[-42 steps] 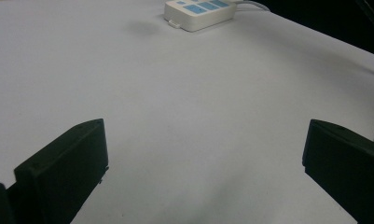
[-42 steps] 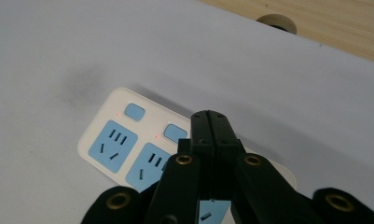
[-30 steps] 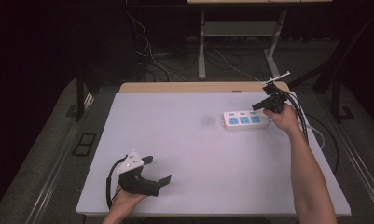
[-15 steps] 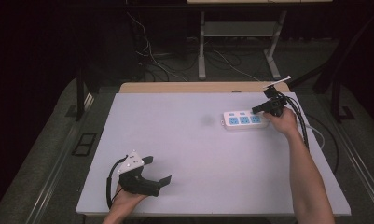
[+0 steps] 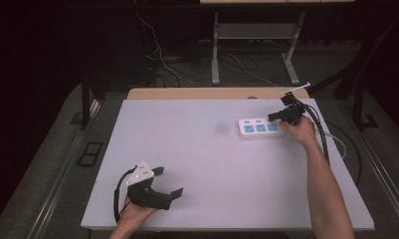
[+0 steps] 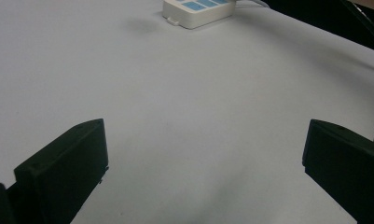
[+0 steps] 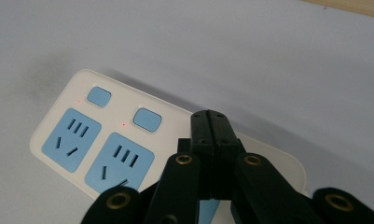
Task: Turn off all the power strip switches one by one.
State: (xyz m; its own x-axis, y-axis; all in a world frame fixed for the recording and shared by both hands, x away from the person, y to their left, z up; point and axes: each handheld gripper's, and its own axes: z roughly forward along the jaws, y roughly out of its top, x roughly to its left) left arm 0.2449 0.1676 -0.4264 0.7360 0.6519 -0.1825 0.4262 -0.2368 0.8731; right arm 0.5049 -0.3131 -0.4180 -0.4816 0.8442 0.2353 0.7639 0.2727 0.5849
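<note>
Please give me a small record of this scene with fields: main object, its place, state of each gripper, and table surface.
main object: white power strip with blue sockets and blue switches
place: far right part of the table
right gripper: fingers shut, tip over the strip beside a switch; contact unclear
left gripper: fingers open, holding nothing, near the front left edge
indicator lights: small red dots beside two switches

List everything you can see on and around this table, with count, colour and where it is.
power strip: one, white with blue sockets and blue switches, far right part of the table
table: one, pale grey top with a wooden far edge, centre
cables: several, light and dark, on the floor beyond the table
metal frame: one, grey, on the floor behind the table
left gripper: one, black, jaws open, near left corner
right gripper: one, black, jaws shut, over the power strip's right end
</note>
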